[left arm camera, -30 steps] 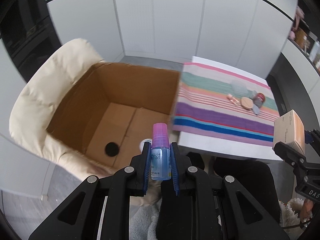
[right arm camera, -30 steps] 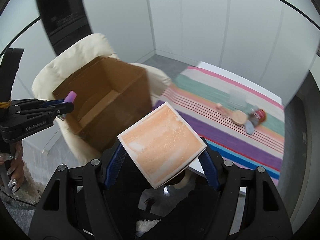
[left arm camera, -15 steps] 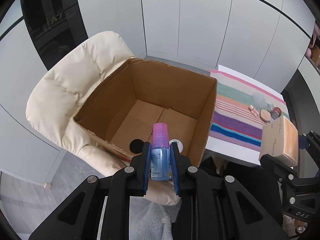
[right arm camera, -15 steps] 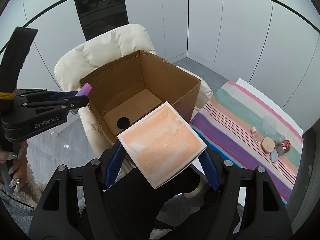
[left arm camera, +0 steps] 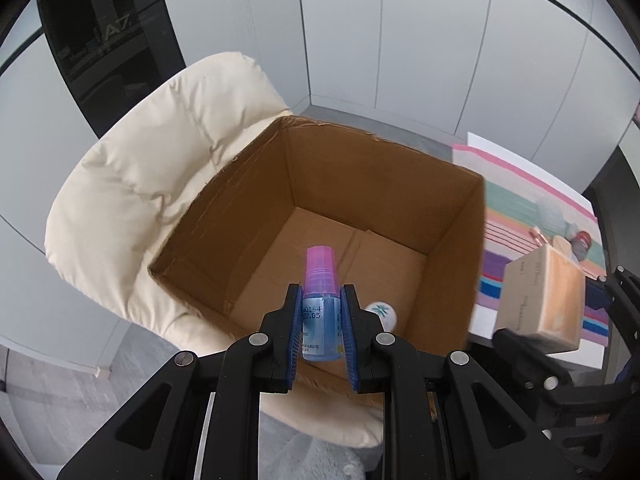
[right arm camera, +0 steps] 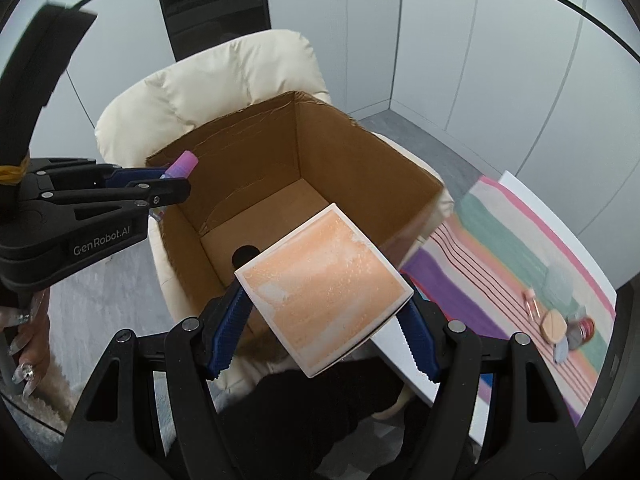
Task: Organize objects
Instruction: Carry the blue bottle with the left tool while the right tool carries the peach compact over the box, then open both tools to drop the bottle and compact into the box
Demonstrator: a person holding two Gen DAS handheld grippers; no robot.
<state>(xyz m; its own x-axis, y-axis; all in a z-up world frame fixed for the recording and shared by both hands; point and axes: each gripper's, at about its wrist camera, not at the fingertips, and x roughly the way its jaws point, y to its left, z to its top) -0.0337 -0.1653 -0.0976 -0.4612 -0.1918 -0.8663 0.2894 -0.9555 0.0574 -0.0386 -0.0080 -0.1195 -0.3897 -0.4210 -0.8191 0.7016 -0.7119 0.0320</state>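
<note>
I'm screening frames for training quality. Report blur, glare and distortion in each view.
Left wrist view: heavy fisheye bending of wall seams; pink-capped blue spray bottle sharp, orange-and-white square box slightly smeared; no strong glare. Right wrist view: same distortion; brown cardboard box fairly sharp, striped cloth soft; even, diffuse light.

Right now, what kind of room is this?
Probably an office or studio staged as a home: plain white wall panels, a cream padded chair holding a cardboard box, and a striped cloth on a white table.

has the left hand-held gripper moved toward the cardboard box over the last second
Yes. The left hand-held gripper with the blue bottle has swung from beside the striped cloth to over the cardboard box.
</note>
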